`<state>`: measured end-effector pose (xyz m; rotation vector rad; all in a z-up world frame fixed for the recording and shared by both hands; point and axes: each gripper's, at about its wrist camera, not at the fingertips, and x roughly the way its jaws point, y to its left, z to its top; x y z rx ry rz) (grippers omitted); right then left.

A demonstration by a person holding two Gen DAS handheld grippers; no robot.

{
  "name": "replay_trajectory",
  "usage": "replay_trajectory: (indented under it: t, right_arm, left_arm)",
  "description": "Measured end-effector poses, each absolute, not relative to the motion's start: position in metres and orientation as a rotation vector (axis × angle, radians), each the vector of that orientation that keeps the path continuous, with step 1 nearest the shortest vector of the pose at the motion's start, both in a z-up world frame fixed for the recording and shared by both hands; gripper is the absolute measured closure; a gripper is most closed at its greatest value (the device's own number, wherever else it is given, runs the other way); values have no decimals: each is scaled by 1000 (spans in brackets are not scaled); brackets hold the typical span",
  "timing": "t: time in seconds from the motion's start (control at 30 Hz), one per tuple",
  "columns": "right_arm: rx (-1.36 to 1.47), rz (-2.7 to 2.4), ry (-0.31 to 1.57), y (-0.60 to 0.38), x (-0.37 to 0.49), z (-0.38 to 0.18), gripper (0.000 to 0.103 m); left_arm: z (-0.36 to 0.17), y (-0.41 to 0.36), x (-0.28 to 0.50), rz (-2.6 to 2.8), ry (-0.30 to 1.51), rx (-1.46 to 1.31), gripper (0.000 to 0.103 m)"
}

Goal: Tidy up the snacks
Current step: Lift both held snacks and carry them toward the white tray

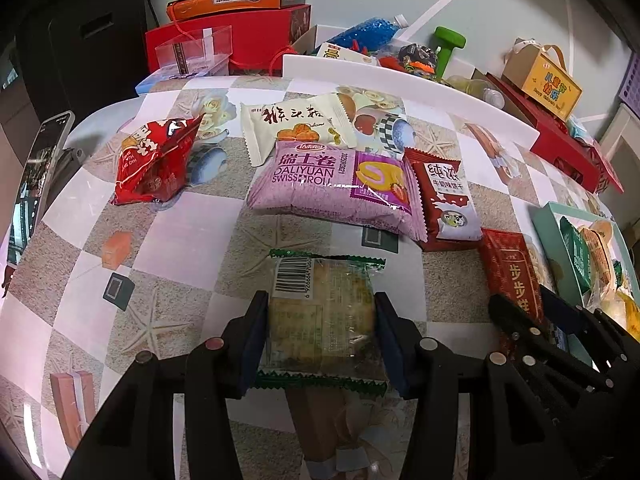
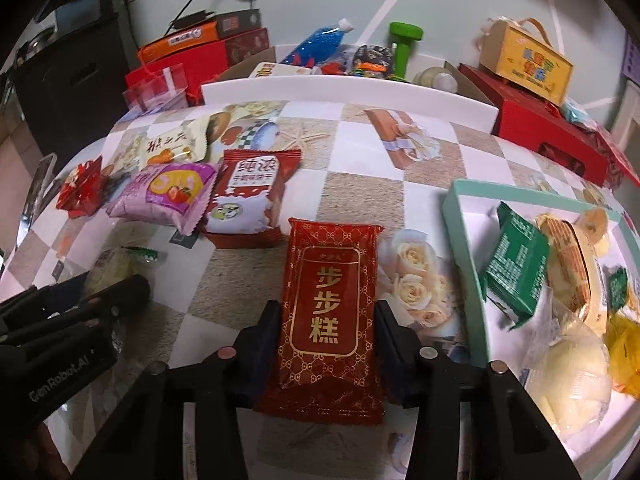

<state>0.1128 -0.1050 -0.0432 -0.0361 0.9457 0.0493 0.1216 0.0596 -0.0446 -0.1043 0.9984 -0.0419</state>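
phone (image 1: pixel 38 184): cut off by the left picture edge, screen too blurred to read
mint-green box (image 2: pixel 464 264): right part runs out of view
green-edged cracker pack (image 2: pixel 120 264): mostly hidden behind left gripper (image 2: pixel 100 300)
yellow packet (image 2: pixel 626 356): cut by the right edge, print unreadable

I am reading "DALIYUAN SWISS ROLL" under Chinese characters on the purple packet (image 1: pixel 332 188). I am seeing "步步糕" in gold on the red patterned packet (image 2: pixel 328 312). The dark red biscuit packet (image 2: pixel 248 192) is showing "纯浓" with smaller print I cannot make out. A barcode is showing on the clear green-edged wrapper (image 1: pixel 324 312); its digits are partly cut off. "GenRobot.AI" is standing on the left gripper (image 2: pixel 60 376) body. The yellow gift box (image 1: pixel 542 82) is carrying lettering too small to read.
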Motion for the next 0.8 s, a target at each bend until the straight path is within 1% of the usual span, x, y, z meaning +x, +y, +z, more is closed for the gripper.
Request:
replay_trajectory:
  t: [0.37, 0.8]
  right_arm:
    - [26, 26, 948, -120, 99, -38, 55]
    - [57, 29, 908, -123, 79, -20, 55]
  left_arm:
    - [-44, 60, 122, -40, 991, -113, 50]
    - [-40, 60, 118, -88, 992, -177, 52]
